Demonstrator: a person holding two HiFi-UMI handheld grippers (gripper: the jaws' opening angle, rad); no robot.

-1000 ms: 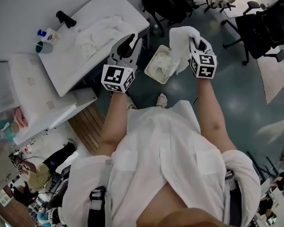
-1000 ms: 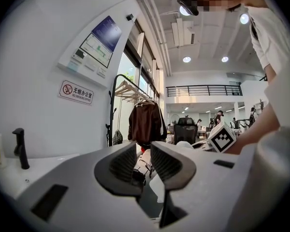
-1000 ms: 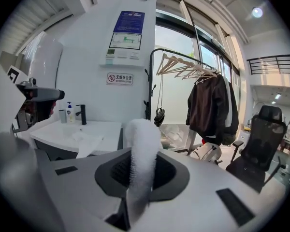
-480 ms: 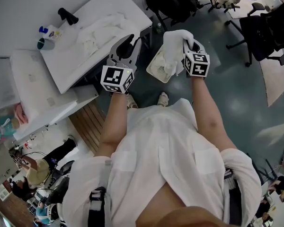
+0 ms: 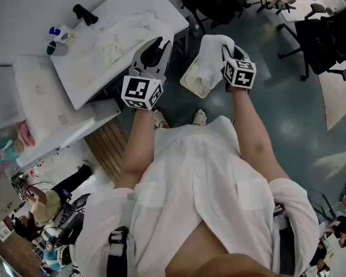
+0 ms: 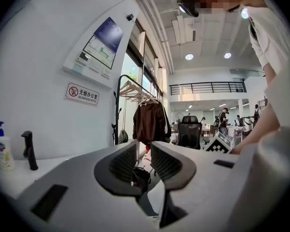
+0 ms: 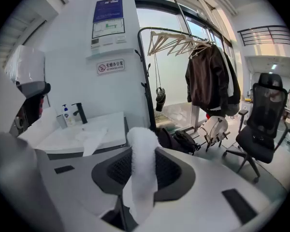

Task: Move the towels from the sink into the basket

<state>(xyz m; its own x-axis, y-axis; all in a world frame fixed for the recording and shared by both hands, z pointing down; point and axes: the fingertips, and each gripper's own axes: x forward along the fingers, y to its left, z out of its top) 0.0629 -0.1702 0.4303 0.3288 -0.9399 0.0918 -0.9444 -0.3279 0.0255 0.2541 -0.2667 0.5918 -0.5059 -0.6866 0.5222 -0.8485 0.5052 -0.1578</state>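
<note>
Head view, nearest first: the person's forearms reach up the frame to the two tongs. The left tongs (image 5: 160, 45), just left of centre, hang near the desk's right edge. Their own view shows the jaws a narrow gap apart with nothing between them. The right tongs (image 7: 143, 151), right of centre, carry a white towel (image 5: 210, 53), and their jaws have just been opening. In the right gripper view the towel's fold stands between them, filling the gap and touching both pads, so I judge it lightly pinched rather than free. Just beneath it in the picture, on the floor, sits the basket (image 5: 196, 86), with pale cloth already inside. Farther off, at upper left, the white desk (image 5: 81, 77) holds the sink, where more towels (image 5: 124, 36) lie in a rumpled heap to the right of the black faucet (image 5: 83, 14). The towel looks light, soft and limp. It drapes over the tongs' tips and will likely fall as a loose bundle, though its pile may cling to the ribbed pads or catch on the basket's rim. The ones in the sink are best taken by a raised fold near the middle of the heap, which gives the pads bulk to bite and keeps trailing ends short.
</note>
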